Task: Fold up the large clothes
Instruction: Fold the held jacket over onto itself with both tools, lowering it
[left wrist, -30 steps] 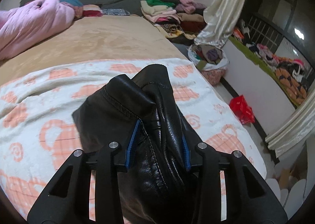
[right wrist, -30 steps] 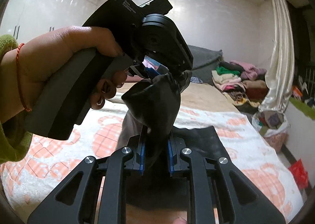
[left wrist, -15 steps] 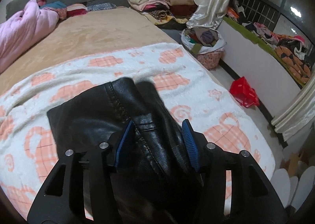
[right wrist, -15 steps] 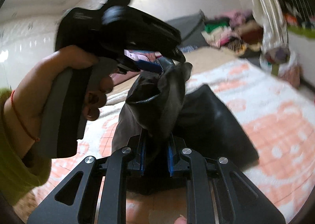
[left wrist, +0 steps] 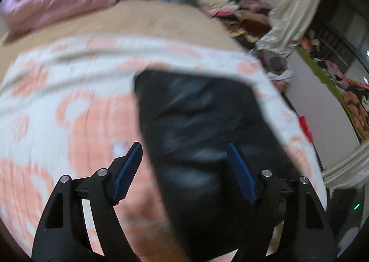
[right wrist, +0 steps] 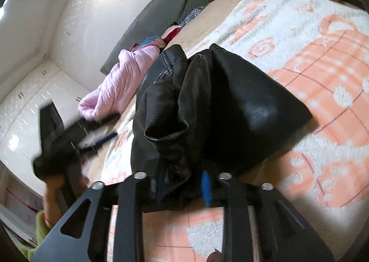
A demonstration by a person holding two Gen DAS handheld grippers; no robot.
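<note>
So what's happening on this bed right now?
A person with a gripper in each hand is folding a black leather jacket on a white-and-orange blanket. The left gripper has just been opening; its pads stand wide, clear of the leather below. The right gripper has also just been opening, with a bunched fold of the jacket between its pads; whether they still press on it is unclear. A pink garment lies further up the bed.

The left gripper (left wrist: 184, 165) points downward, its jaws just opened wide. The right gripper (right wrist: 182, 183) is rolled sideways, its jaws just parting. The left hand (right wrist: 54, 195) grips its handle.
</note>
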